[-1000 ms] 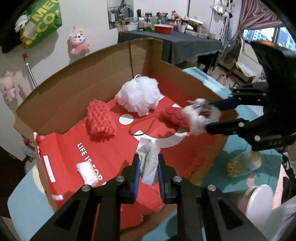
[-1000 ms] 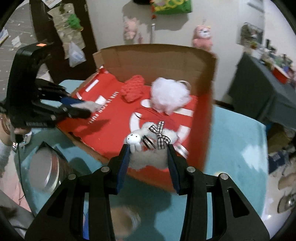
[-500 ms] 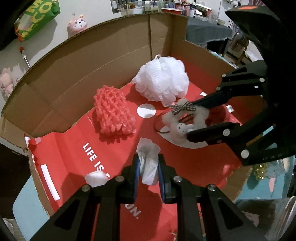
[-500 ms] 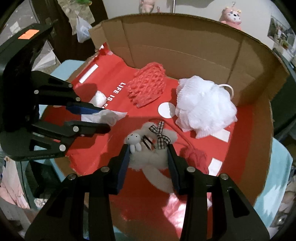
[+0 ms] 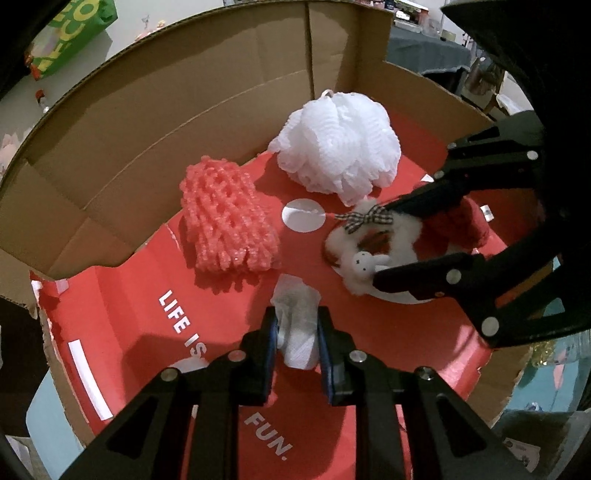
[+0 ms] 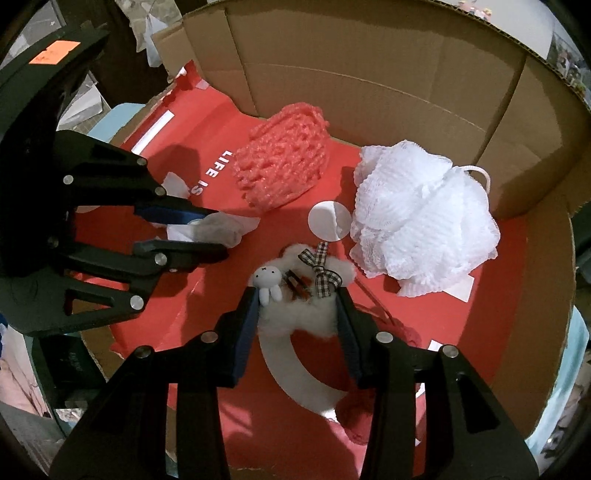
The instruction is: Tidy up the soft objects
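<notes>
In cardboard box (image 5: 207,110) | white pouf (image 5: 338,142) | pink mesh sponge (image 5: 227,221)

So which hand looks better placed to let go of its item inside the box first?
Probably the right: its tongs hold the fluffy white plush hair clip near the red cardboard box floor. The left tongs' crumpled white tissue seems higher.

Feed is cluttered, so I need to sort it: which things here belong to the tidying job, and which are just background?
Job:
- cardboard box
- white bath pouf
- coral mesh sponge
- crumpled tissue, in left hand-held gripper
- fluffy bunny pouch, in right hand-held gripper

Background:
- green bag
- dark table
</notes>
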The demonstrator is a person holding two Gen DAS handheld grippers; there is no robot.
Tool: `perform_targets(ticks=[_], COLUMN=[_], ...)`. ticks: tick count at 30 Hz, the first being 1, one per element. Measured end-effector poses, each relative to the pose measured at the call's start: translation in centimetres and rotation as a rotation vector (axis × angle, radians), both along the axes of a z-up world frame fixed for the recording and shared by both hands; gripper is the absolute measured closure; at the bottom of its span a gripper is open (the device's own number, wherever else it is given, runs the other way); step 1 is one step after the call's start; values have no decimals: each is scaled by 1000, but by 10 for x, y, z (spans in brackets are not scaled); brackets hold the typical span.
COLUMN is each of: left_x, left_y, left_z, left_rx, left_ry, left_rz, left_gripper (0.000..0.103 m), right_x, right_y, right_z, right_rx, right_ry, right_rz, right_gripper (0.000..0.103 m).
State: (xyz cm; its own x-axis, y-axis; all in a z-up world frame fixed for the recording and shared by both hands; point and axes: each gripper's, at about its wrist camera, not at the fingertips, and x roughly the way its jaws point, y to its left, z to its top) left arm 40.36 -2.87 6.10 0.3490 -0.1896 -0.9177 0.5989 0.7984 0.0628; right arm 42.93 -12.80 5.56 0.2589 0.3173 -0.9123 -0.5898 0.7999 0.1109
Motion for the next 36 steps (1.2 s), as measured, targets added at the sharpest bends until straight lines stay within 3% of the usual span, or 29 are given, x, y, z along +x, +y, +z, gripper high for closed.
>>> perform_targets(ticks=[5, 7, 13, 20, 24, 28, 30, 36], left_x=[-3, -4, -5, -26, -53, -97, -116, -181], left_y=[0, -3, 3, 22, 32, 36, 37, 39], left_z=[-2, -1, -3, 30, 64, 104, 120, 161], left_rx=[11, 6, 2, -47, -86, -132, -151, -206], left_ry=[-4, -6, -16, -71, -144, -231, -274, -388], left_rz=[-2, 1, 16, 75, 108, 136, 144, 174], left_gripper=[75, 66, 58, 45, 34, 22, 18, 12], right_x=[1, 4, 6, 0, -19, -48, -70, -129], right_y=[3, 4, 5, 1, -7, -18, -27, -38], right_z=[-1, -2, -2, 12, 40, 75, 96, 142], right_rx=[-5, -8, -18, 1, 33, 64, 90, 135], right_ry=[-1, 0, -7, -26, -78, -142, -177, -269], right_rz=[-4, -11, -12, -31, -60, -96, -115, -159], right_gripper=[60, 60, 52, 50, 39, 36, 29, 26])
